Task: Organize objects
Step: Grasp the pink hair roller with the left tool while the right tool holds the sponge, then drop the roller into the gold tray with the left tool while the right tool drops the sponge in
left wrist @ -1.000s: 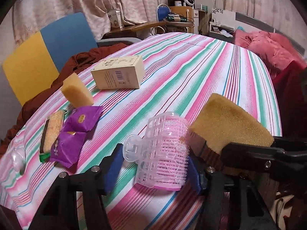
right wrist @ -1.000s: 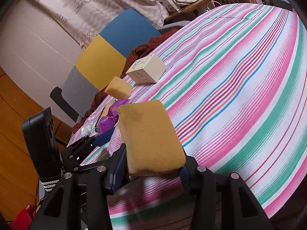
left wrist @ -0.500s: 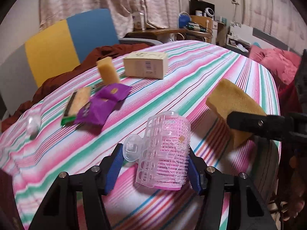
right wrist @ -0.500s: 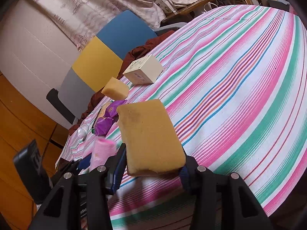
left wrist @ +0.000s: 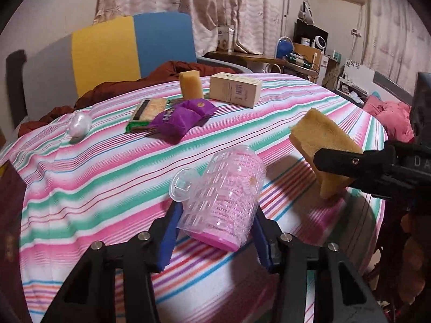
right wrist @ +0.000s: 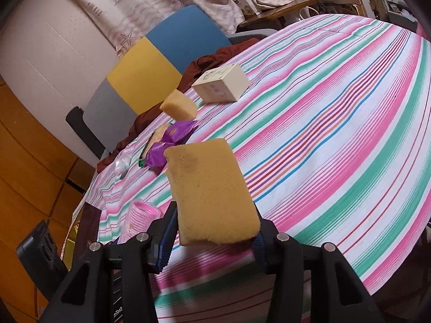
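A pink hair roller (left wrist: 221,199) with a clear clip sits tilted between the blue pads of my left gripper (left wrist: 215,231), whose jaws are closing on it just above the striped tablecloth (left wrist: 94,183). My right gripper (right wrist: 214,231) is shut on a large yellow sponge (right wrist: 210,188), held flat above the table's near edge. In the left wrist view that sponge (left wrist: 320,140) and the right gripper (left wrist: 377,167) show at the right. The roller (right wrist: 141,215) appears low and to the left in the right wrist view.
Farther back on the table lie a small yellow sponge (left wrist: 190,84), a cream box (left wrist: 235,88), purple packets (left wrist: 180,118), a green-wrapped bar (left wrist: 148,110) and a clear plastic ball (left wrist: 79,127). A grey, yellow and blue chair (left wrist: 129,51) with brown cloth (left wrist: 172,70) stands behind.
The left gripper swung along the table's edge, away from the right gripper. The roller tipped over to a slant in its jaws. The right gripper drifted slightly with its sponge.
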### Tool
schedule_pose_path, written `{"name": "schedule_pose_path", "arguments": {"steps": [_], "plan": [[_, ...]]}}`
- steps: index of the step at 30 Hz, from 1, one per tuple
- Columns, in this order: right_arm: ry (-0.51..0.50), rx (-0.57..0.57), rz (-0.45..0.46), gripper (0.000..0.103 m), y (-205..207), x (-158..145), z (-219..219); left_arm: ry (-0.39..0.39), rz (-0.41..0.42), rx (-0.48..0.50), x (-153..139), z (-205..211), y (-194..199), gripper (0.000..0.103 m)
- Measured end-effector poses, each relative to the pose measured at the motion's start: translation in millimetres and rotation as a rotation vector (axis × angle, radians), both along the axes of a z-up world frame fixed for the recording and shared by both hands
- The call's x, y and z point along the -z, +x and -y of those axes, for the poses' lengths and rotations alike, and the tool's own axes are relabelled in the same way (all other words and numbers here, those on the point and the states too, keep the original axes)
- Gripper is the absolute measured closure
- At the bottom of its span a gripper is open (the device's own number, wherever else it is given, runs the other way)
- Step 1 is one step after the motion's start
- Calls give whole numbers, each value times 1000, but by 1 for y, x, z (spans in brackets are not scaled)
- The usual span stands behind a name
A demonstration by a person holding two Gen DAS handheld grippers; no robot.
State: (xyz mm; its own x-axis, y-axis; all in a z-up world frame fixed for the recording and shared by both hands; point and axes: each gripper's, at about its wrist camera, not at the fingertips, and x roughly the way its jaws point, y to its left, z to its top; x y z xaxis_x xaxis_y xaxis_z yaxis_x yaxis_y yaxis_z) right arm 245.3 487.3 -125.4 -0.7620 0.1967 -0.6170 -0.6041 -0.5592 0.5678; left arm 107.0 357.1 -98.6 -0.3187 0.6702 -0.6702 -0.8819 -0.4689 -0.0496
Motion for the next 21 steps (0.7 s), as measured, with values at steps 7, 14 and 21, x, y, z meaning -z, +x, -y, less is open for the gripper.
{"name": "schedule_pose_path", "arguments": {"steps": [7,14,21], "plan": [[6,-10,21,54,-4,-1,12,90,50,-15,-16,36,9,54],[14,-79,-2,54,-19,-3,36,155,52,-59,-38,78,12,54],[78,-188,9,54,-44,-12,71,200,117,-191,-50,130,-15,54]]}}
